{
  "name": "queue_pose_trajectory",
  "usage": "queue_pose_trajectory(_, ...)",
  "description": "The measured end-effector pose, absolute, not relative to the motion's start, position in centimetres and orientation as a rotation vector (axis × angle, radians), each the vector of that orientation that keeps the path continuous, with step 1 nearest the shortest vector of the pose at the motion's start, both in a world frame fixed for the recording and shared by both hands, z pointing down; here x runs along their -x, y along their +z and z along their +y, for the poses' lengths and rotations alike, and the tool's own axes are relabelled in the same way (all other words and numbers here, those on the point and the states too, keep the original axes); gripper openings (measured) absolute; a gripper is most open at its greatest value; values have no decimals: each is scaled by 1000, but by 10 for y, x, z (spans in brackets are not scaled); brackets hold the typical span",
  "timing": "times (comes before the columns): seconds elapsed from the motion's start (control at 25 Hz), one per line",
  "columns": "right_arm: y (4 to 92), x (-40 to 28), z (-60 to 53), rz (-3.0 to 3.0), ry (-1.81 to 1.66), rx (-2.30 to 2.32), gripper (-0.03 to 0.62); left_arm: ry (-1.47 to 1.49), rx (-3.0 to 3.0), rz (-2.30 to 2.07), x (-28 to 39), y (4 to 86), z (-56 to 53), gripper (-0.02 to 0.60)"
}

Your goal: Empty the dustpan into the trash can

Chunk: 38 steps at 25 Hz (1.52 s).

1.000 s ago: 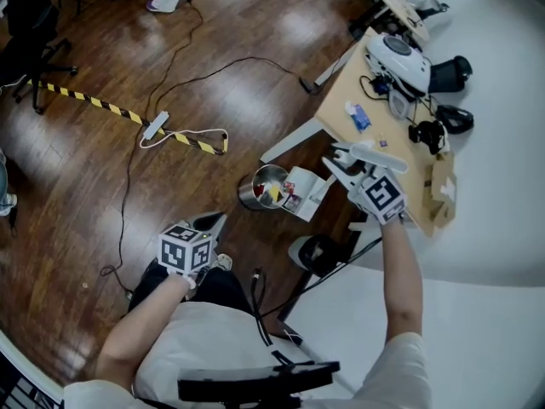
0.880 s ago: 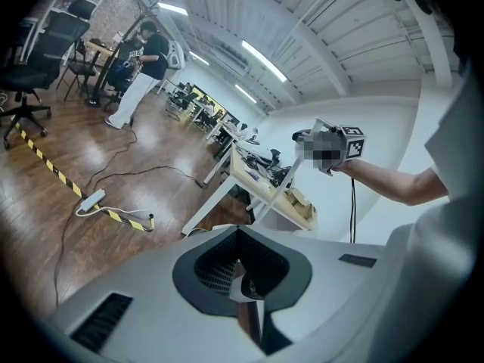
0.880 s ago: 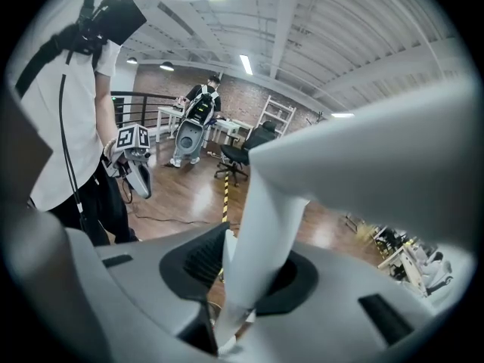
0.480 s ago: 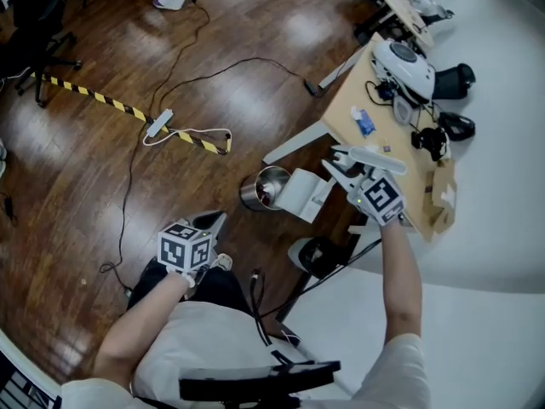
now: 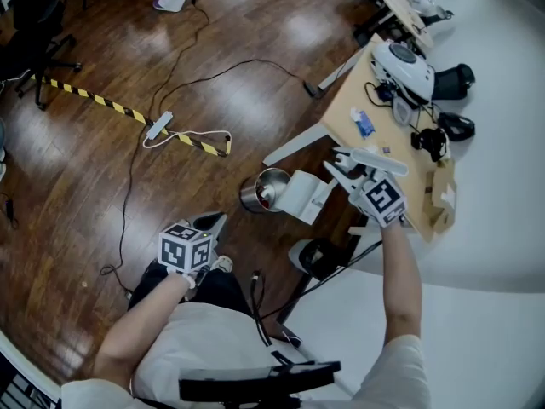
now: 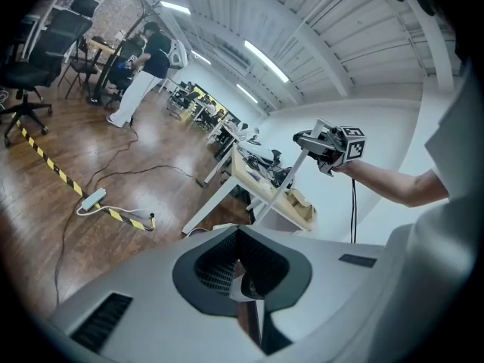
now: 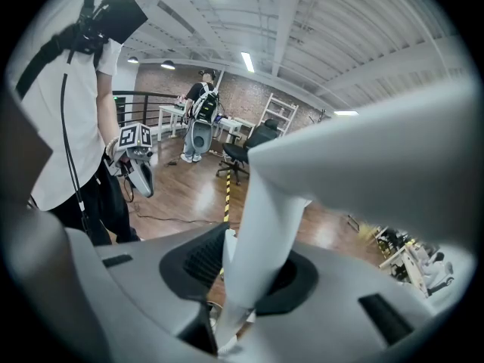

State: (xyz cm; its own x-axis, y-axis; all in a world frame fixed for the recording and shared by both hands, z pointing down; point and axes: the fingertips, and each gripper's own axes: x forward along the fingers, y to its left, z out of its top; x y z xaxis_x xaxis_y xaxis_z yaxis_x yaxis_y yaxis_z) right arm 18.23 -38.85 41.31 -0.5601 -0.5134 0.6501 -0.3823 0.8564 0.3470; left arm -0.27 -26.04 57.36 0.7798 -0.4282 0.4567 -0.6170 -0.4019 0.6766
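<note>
A small metal trash can (image 5: 262,191) stands on the wood floor by the desk leg. The white dustpan (image 5: 302,194) is tipped steeply over its rim, underside showing. Its long white handle (image 7: 265,218) runs up between the jaws of my right gripper (image 5: 341,165), which is shut on it. In the left gripper view that gripper (image 6: 330,144) holds the handle (image 6: 284,183) slanting down. My left gripper (image 5: 209,223) hangs low at the left, well apart from the can, its jaws together with nothing between them (image 6: 246,282).
A wooden desk (image 5: 358,100) with devices and cables stands right of the can. A power strip (image 5: 157,124), loose cable and yellow-black tape (image 5: 94,102) lie on the floor to the left. A dark round base (image 5: 317,254) sits near my feet. An office chair (image 5: 34,41) is far left.
The dustpan has tipped further over the can: a second ago its inside with coloured scraps showed, now only its white underside. Both hands have stayed about where they were.
</note>
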Motion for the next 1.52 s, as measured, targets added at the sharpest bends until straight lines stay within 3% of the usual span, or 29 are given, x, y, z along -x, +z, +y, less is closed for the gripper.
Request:
queue_pose_trajectory(1.04, 328, -323, -302, -2139, -34, -1226, 112, 334, -2201, -493, -76, 549, -257, -11)
queue_pose_trajectory(1.52, 356, -405, -204, -1975, 192, -1748, 112, 451, -2242, -275, -112, 545, -238, -11)
